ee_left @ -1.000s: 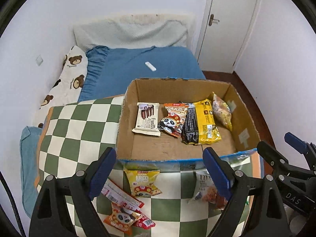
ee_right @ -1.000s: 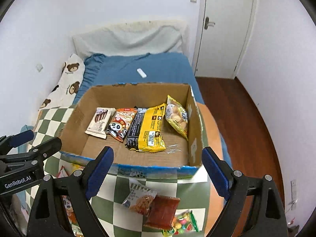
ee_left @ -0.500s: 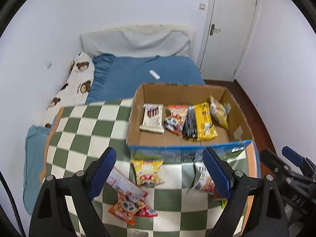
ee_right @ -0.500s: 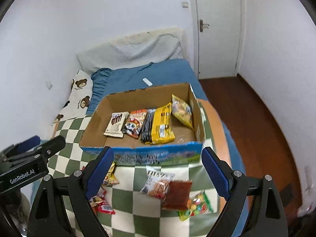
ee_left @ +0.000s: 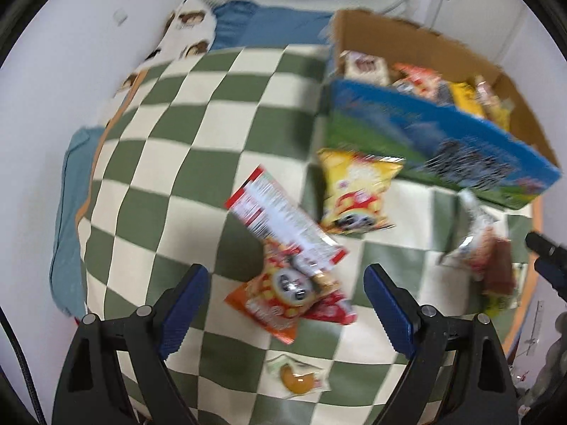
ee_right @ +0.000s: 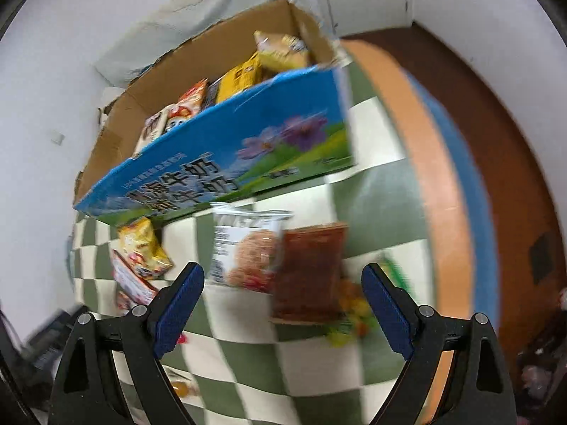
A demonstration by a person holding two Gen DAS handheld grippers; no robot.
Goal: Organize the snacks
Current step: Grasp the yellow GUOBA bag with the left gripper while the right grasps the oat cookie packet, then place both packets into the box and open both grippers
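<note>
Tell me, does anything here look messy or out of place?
Yes. Several snack packets lie loose on the checkered blanket outside the cardboard box. A red-and-white packet overlaps an orange panda packet; a cookie packet and brown packet sit askew.

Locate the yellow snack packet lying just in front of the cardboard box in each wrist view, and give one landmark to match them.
Left wrist: yellow snack packet right of centre, below the box's blue front.
Right wrist: at left, under the box's low corner.
Shared landmark: cardboard box with its blue printed front.
</note>
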